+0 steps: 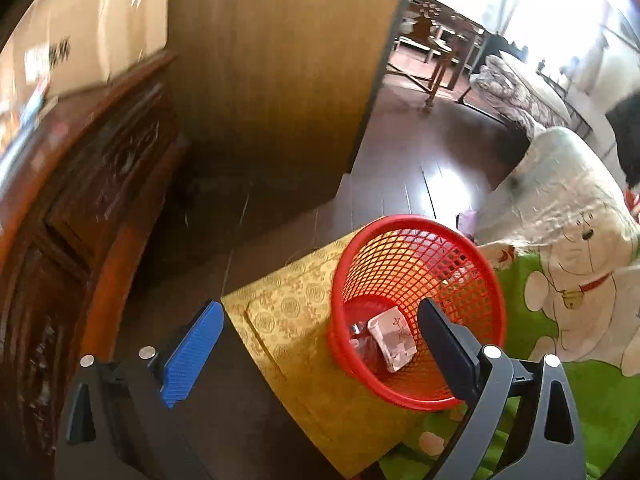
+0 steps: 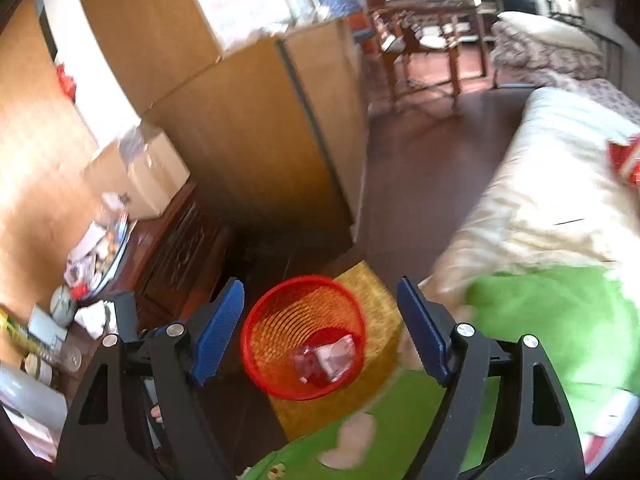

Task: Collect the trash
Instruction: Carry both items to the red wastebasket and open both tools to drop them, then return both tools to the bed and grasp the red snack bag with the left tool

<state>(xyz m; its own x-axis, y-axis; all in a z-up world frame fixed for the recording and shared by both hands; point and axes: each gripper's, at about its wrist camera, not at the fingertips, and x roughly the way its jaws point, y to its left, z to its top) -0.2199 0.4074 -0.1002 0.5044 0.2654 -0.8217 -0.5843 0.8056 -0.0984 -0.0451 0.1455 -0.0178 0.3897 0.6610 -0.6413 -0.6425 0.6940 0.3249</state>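
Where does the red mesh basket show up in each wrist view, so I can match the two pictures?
Left wrist: red mesh basket at lower right of centre, partly behind the right-hand finger, paper scraps inside.
Right wrist: basket at lower centre, seen between the open fingers.
Shared landmark: the yellow patterned box that the basket rests on.

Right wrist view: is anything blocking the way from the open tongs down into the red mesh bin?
Nothing visible. The right tongs stand open and empty above the red bin, whose mouth is uncovered. Only a wrapper and other scraps lie at its bottom.
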